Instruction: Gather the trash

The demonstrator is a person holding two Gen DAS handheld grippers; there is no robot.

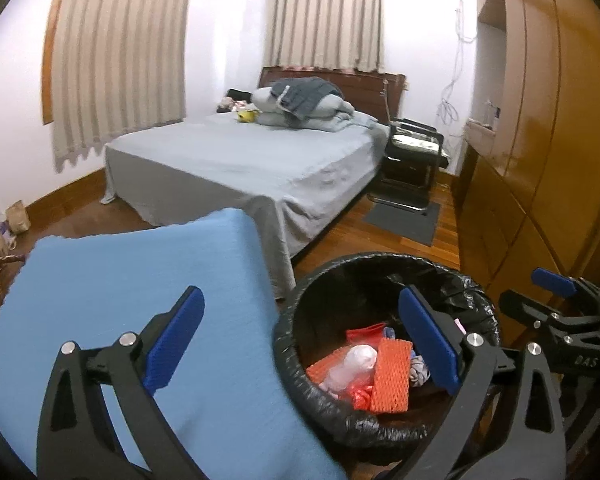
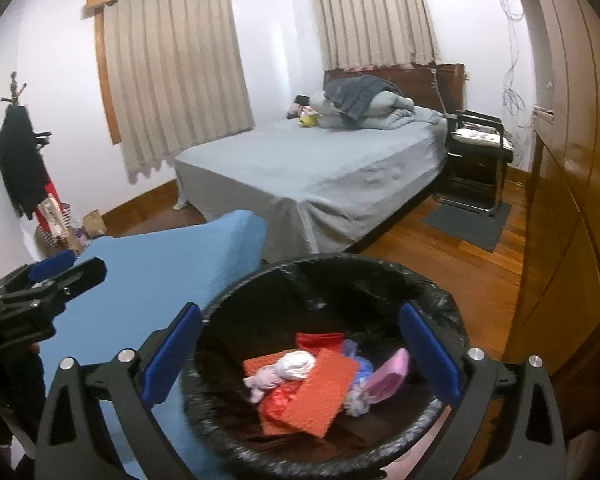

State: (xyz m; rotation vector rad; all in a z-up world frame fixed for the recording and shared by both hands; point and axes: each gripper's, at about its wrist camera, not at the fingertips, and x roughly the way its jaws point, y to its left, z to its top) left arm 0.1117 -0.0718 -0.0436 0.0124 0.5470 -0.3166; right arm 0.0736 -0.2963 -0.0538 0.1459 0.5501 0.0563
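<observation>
Both grippers hang apart and empty over the black-lined trash bin (image 2: 328,452), low in the frame: right gripper (image 2: 300,356) centred above the orange foam netting (image 2: 320,392) and wrappers, left gripper (image 1: 300,344) straddling its rim beside the blue-covered surface (image 1: 140,280), likely after a drop.

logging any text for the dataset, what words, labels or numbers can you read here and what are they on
"DAS" – raised letters on the black body of the right gripper, seen in the left wrist view; the first letter is blurred and uncertain.
Nothing readable on the trash in the bin, the blue cloth or elsewhere in the room.
</observation>
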